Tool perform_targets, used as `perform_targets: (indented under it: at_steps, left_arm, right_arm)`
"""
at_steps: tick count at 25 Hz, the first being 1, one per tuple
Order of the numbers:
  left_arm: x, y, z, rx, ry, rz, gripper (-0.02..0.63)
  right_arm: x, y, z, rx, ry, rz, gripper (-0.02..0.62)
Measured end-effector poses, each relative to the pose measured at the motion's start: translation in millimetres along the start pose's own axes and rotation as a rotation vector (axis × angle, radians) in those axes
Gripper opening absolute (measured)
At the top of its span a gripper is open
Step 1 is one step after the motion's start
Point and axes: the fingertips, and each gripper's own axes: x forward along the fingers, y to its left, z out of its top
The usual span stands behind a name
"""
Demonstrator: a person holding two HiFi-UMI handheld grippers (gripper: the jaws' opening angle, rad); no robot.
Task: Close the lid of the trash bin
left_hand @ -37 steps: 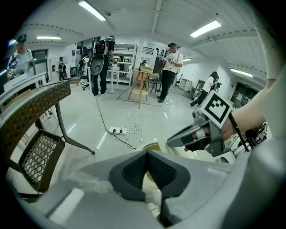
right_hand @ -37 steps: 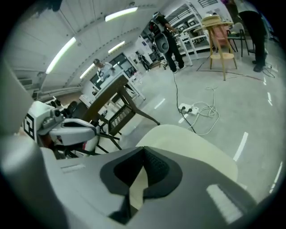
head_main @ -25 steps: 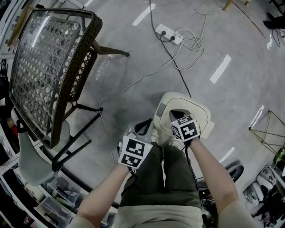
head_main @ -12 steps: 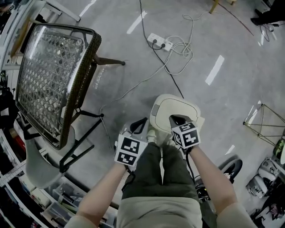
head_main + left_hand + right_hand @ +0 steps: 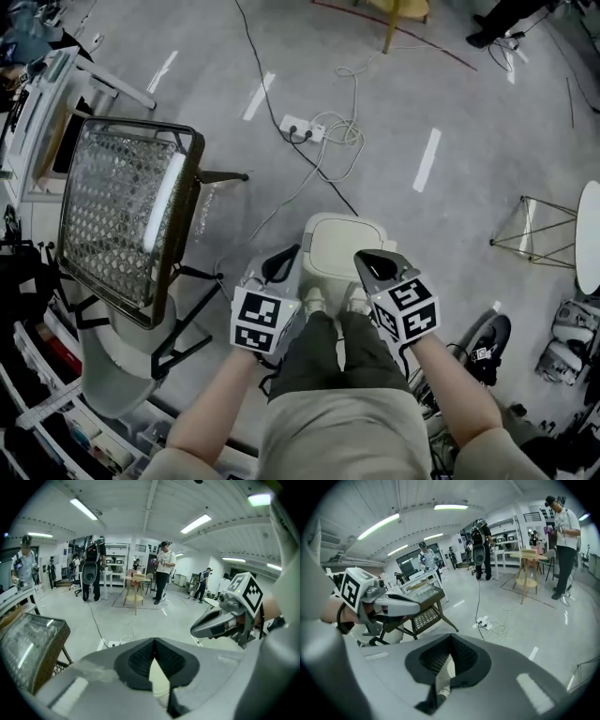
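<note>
Both forearms reached forward and down, with the left gripper and right gripper flanking the trash bin on the floor. Each gripper's jaws were together, holding nothing. The lid lay flat on the bin

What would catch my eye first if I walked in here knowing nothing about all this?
Probably the two hand-held tools with black-and-white marker cubes, the left gripper and right gripper, both shut and empty, held low in the middle of the head view. Just beyond them on the floor sits a pale trash bin whose lid looks down. To the left stands a glass-topped wicker table, and farther out lies a power strip with tangled cables.
</note>
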Motion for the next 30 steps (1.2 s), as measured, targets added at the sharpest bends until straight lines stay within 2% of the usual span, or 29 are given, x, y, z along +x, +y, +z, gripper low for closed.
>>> perform_targets:
  at_steps: [9,12,16,20,24,30]
  left_arm:
    - [-82.0,-58.7,105.3,0.166,-0.157,-0.007,0.002]
    - [-105.1,-75.3,129.1,0.21,-0.198,-0.011,0.002]
    - [-135.0,-93.7,151.8,0.25,-0.241,-0.015,0.002]
    - [-159.0,-106.6,171.4,0.294,-0.265,-0.018,0.002]
    - [-178.4,-112.6,186.4,0.342,-0.291,-0.005,0.002]
    - [-183.4,-125.2,196.8,0.352,-0.315,-0.012,0.002]
  right_arm:
    - [-141.8,42.8,74.0,-0.017,-0.237,-0.033,0.003]
    - [-178.2,58.3,97.1,0.019,-0.309,-0.012,0.003]
    - [-225.2,76.1,126.3,-0.038,-0.401,-0.042,0.003]
    - [-256.8,89.7,142.4,-0.102,-0.443,-0.063,0.003]
    - [-271.6,99.2,147.2,-0.116,-0.471,-0.062,0.003]
    - [-284.8,99.5,145.6,-0.13,-0.483,-0.073,0.003]
